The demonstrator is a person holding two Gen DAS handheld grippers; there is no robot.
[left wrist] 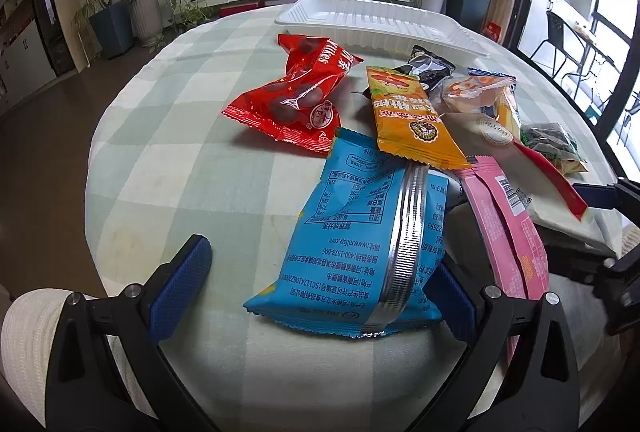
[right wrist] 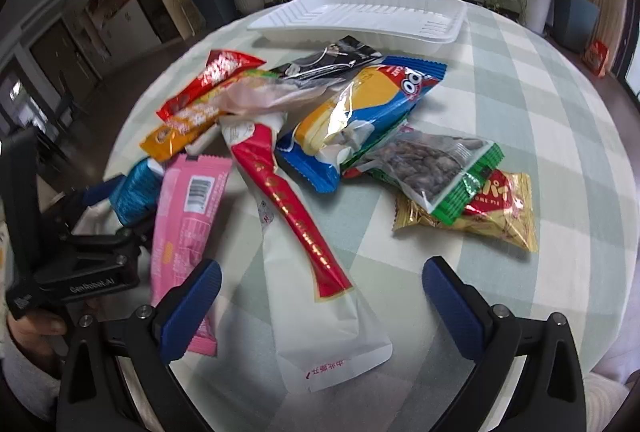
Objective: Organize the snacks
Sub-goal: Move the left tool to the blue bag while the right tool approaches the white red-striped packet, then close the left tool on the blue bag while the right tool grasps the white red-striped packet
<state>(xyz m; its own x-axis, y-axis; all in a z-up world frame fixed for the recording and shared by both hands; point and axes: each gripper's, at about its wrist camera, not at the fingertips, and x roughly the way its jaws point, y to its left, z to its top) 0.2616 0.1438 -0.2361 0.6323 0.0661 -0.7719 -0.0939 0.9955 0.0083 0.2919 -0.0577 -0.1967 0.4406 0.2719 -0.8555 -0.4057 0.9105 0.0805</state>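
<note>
Several snack packets lie in a pile on a checked tablecloth. My left gripper (left wrist: 320, 280) is open, its jaws on either side of the near end of a light blue packet (left wrist: 360, 232); that packet also shows in the right wrist view (right wrist: 138, 190). A red packet (left wrist: 296, 92), an orange packet (left wrist: 412, 120) and a pink packet (left wrist: 508, 228) lie around it. My right gripper (right wrist: 322, 304) is open over a long white packet with a red stripe (right wrist: 316, 292). The pink packet (right wrist: 188, 220) lies by its left finger. A white tray (right wrist: 360, 16) stands at the table's far side, nothing in it.
A blue and yellow packet (right wrist: 360, 112), a green-edged bag of seeds (right wrist: 428, 168) and a gold and red packet (right wrist: 492, 212) lie to the right of the pile. The table edge curves close on the left. Potted plants and a TV cabinet stand beyond.
</note>
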